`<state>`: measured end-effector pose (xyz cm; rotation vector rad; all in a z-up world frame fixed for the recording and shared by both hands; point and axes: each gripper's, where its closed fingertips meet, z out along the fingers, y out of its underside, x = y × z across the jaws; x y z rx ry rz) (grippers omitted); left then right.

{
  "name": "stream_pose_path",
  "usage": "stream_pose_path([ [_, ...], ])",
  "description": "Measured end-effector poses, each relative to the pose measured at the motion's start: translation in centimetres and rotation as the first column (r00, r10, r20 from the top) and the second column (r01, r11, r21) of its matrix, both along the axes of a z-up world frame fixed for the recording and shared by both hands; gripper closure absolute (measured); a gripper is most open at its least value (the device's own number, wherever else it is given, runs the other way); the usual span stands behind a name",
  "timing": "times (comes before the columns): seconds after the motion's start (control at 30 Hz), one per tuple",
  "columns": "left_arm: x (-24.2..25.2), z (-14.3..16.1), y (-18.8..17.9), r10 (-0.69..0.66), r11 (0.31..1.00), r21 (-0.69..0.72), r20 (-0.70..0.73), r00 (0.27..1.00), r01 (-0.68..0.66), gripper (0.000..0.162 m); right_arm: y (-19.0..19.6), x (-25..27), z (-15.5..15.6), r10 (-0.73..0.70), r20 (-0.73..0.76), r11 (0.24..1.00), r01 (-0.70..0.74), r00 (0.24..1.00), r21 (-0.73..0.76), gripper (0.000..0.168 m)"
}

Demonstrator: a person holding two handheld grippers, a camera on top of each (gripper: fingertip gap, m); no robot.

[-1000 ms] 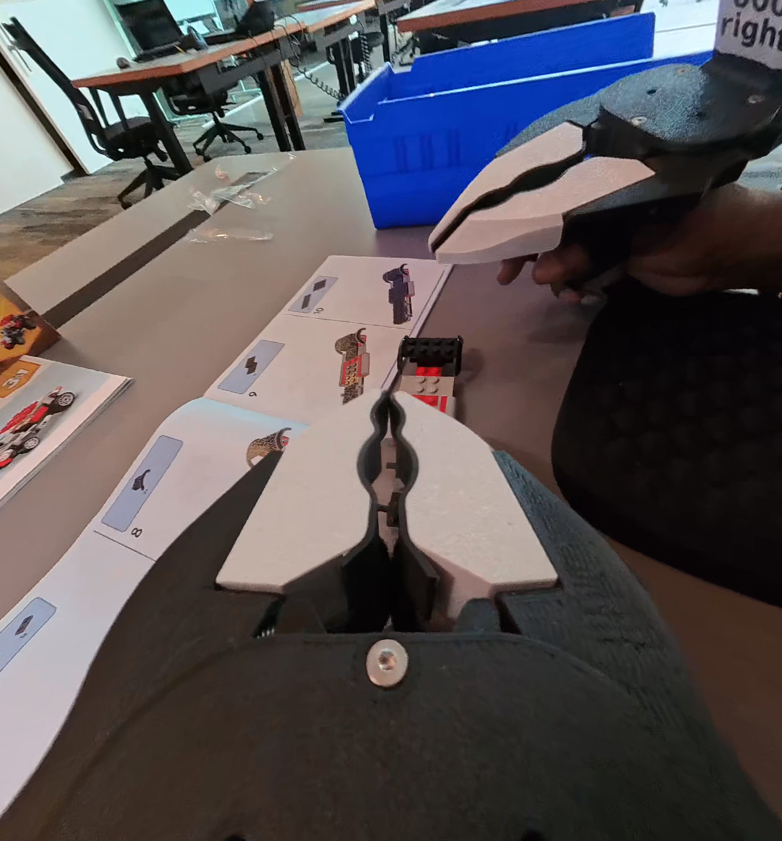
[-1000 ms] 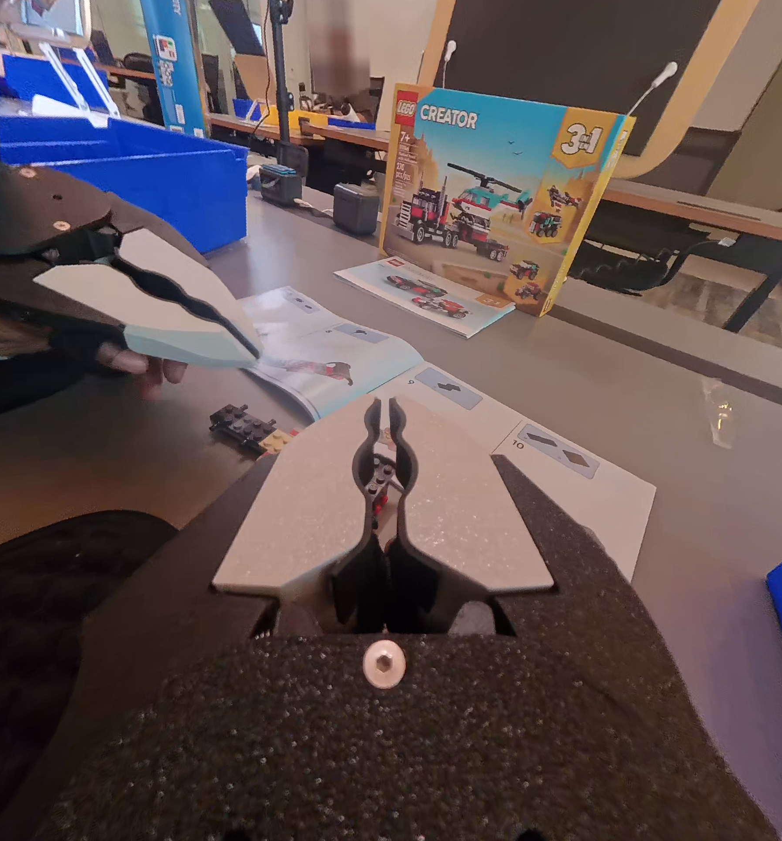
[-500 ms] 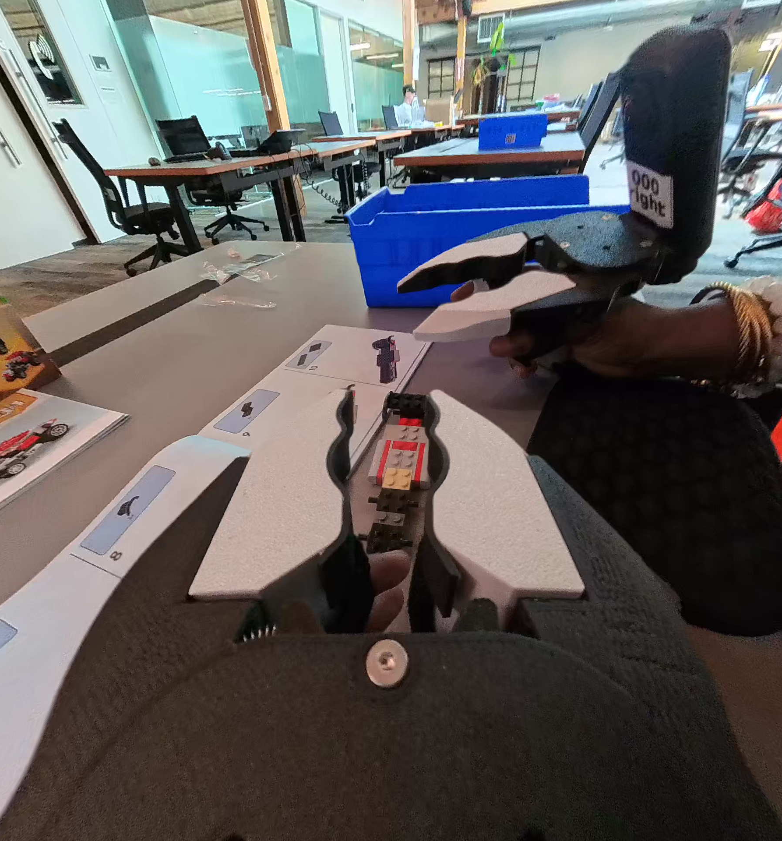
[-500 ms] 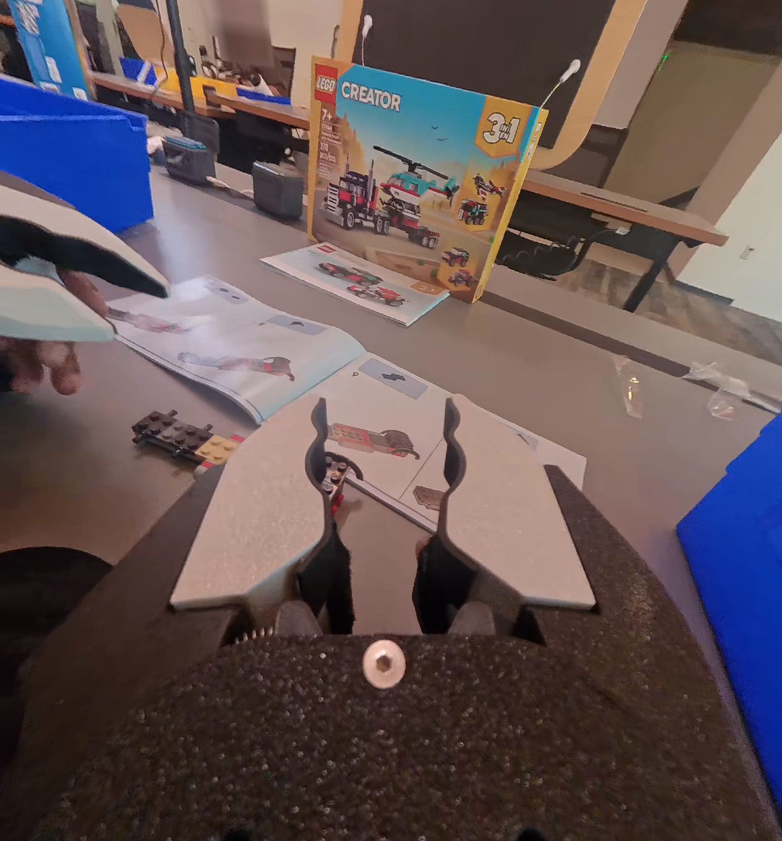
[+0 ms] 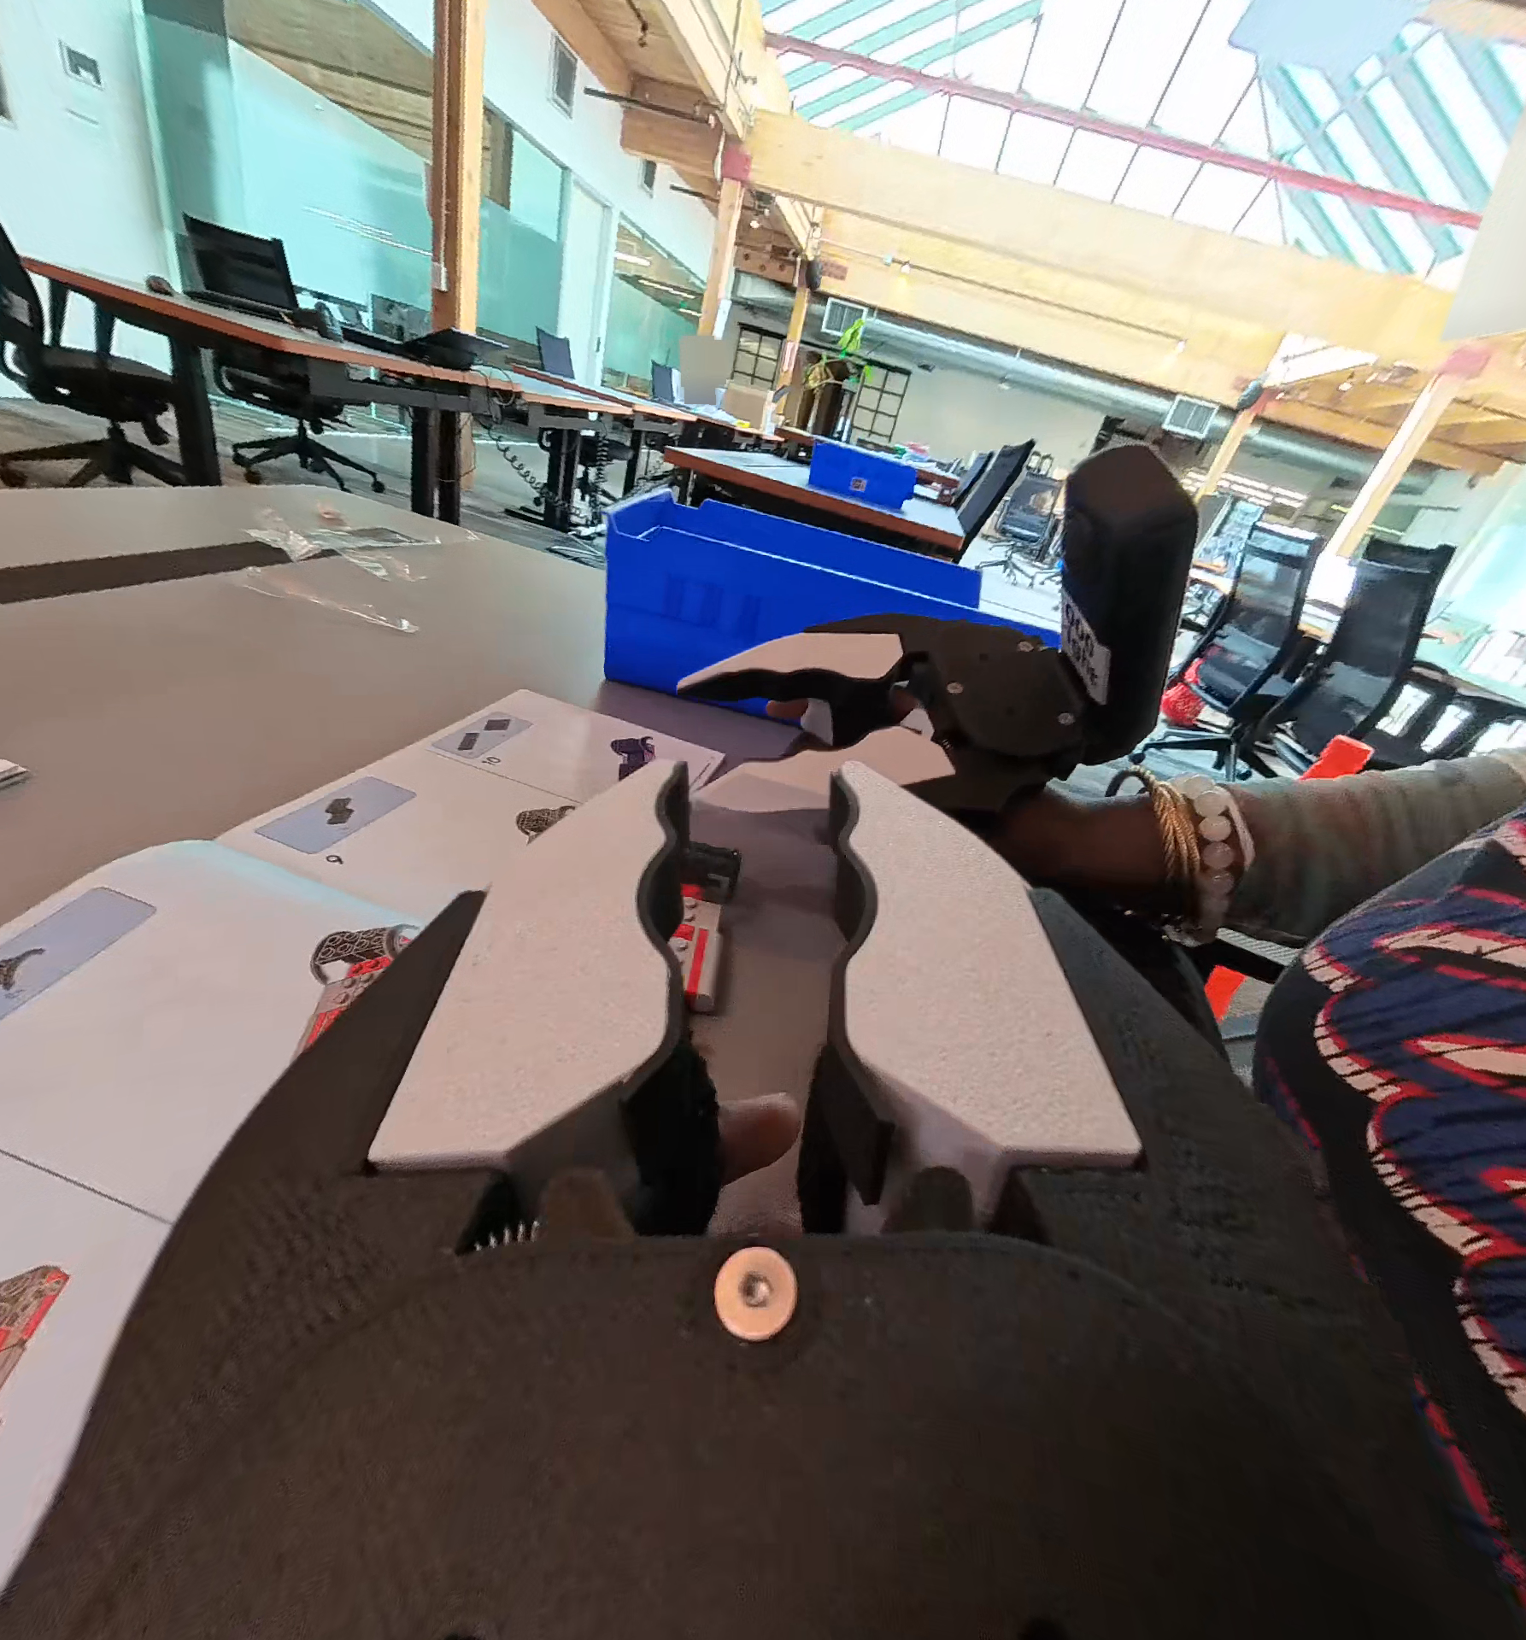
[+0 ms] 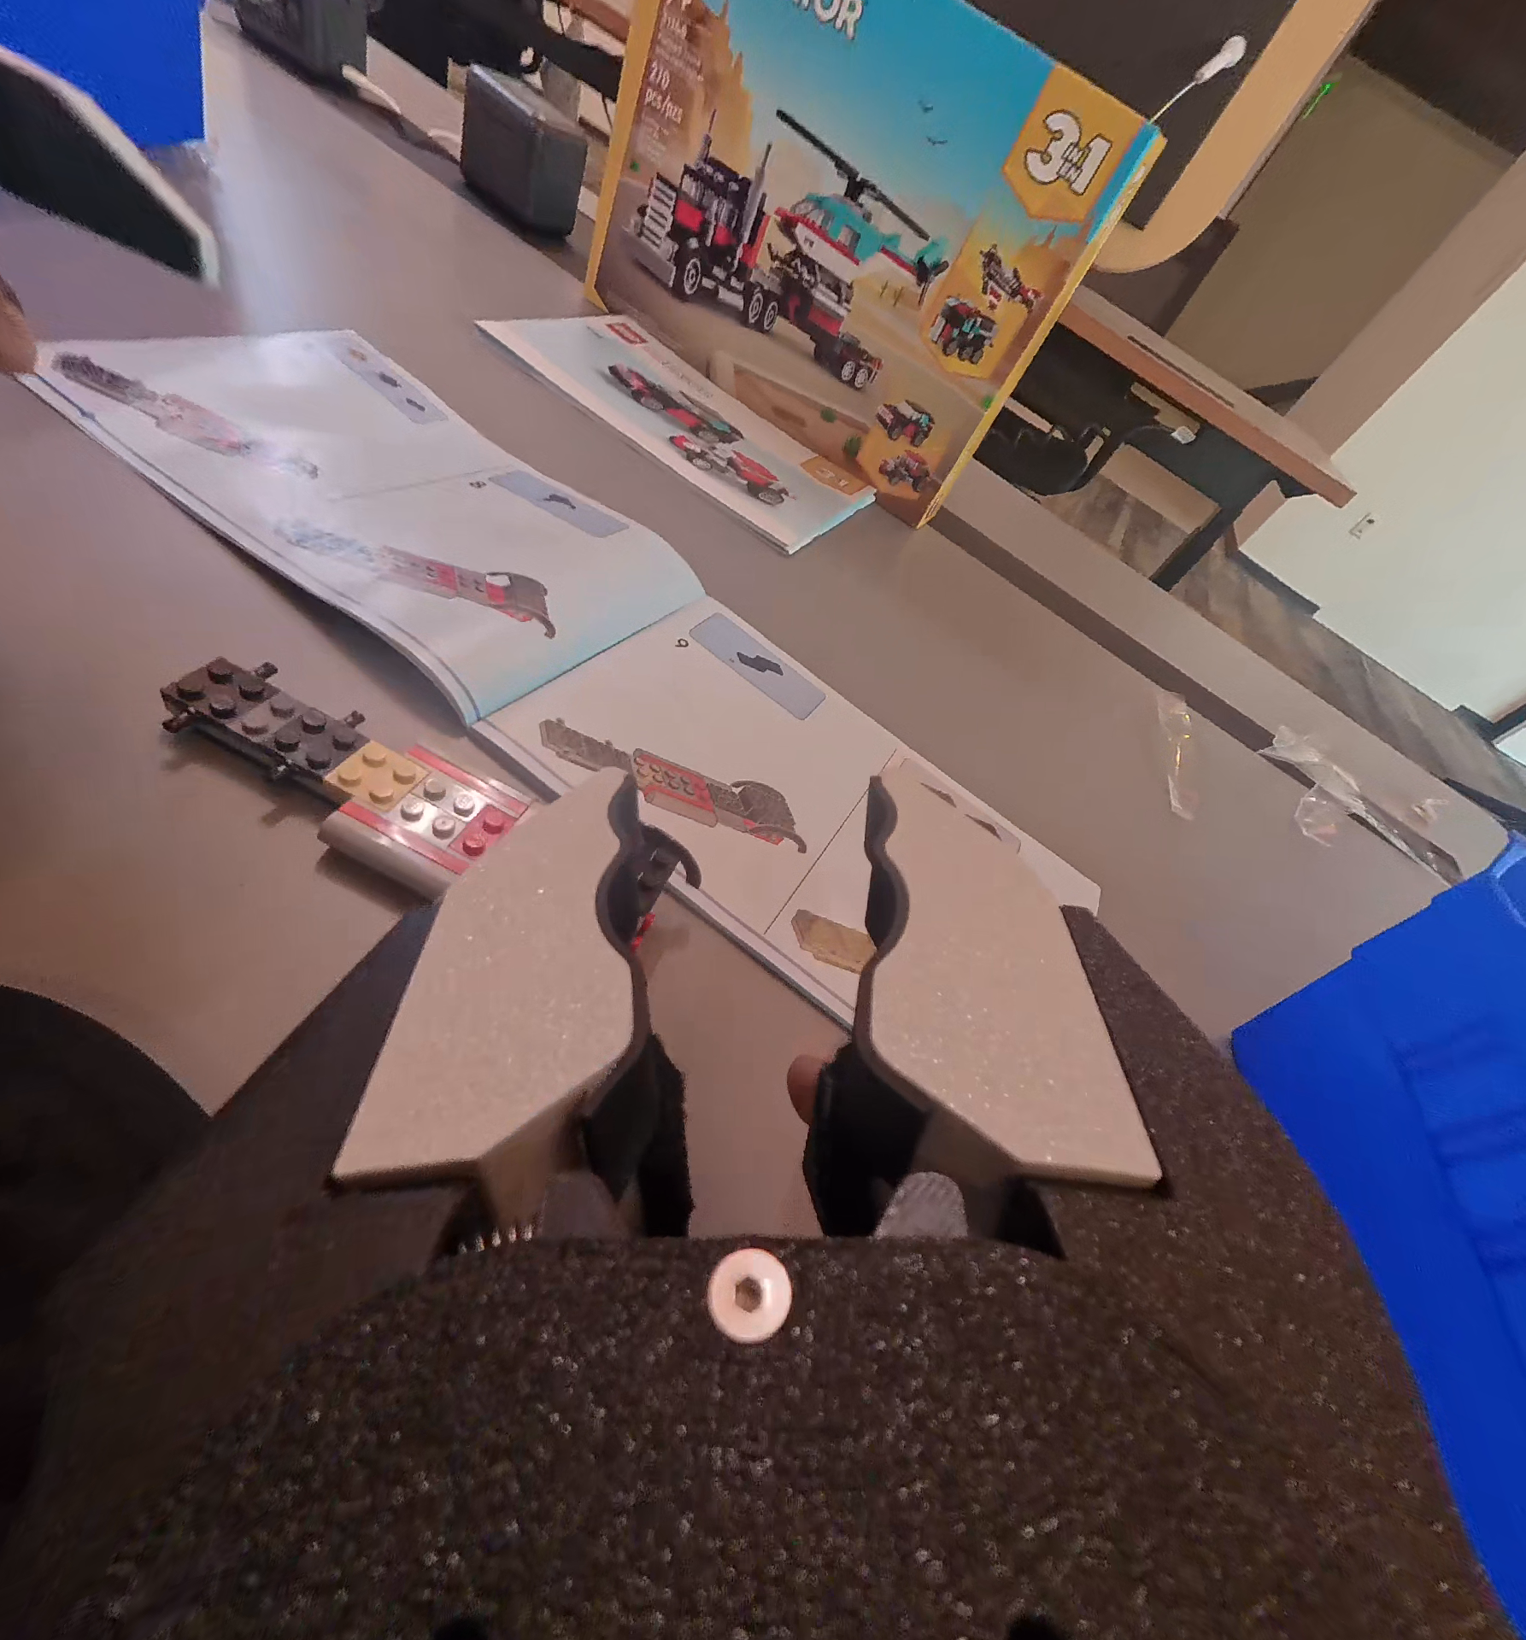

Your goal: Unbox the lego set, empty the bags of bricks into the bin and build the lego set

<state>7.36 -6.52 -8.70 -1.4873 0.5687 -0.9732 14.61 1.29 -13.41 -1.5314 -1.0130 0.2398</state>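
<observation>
A partly built lego assembly of black, tan, grey and red plates lies flat on the grey table beside the open instruction booklet. Its near end is hidden behind my right gripper's left finger. My right gripper is open and empty, just right of the assembly. My left gripper is open and empty above the table, and the assembly shows between its fingers. The right gripper also shows open ahead of it. The blue bin stands behind.
The lego box stands upright at the back with a second booklet in front of it. Empty clear bags lie near the table's far edge. A blue bin is close on the right. A person's patterned sleeve is at the right.
Both grippers were shut at the assembly a second ago and have opened. The assembly now lies free on the table. The left gripper has tilted upward; the right has drawn back to the right.
</observation>
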Motion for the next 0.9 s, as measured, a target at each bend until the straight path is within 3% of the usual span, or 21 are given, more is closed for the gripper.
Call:
stream_pose_path([
  [0.17,0.5,-0.1,-0.5,-0.03,0.999,0.017,-0.022,0.999,0.03,0.132,0.0,-0.2,-0.5,0.003,0.049,1.0,-0.004,0.999,0.009,0.12],
  [0.6,1.4,-1.0,-0.5,-0.007,0.999,0.05,-0.138,0.99,0.014,0.132,-0.4,0.4,1.7,0.037,-0.151,0.999,-0.036,0.988,0.011,0.124],
  [0.77,-1.2,2.6,-3.1,0.005,0.995,0.1,-0.205,0.979,0.016,0.127,-0.6,1.1,3.1,0.056,-0.306,0.998,-0.065,0.95,-0.019,0.124],
  [0.83,-6.5,4.1,-4.3,0.136,0.991,0.063,-0.34,0.931,-0.122,0.123,-0.6,1.4,3.5,0.06,-0.359,0.997,-0.076,0.931,-0.03,0.123],
  [0.9,-14.8,5.2,-5.4,0.374,0.91,0.005,-0.44,0.816,-0.414,0.122,-0.8,1.6,3.9,0.076,-0.404,0.995,-0.097,0.911,-0.031,0.123],
])
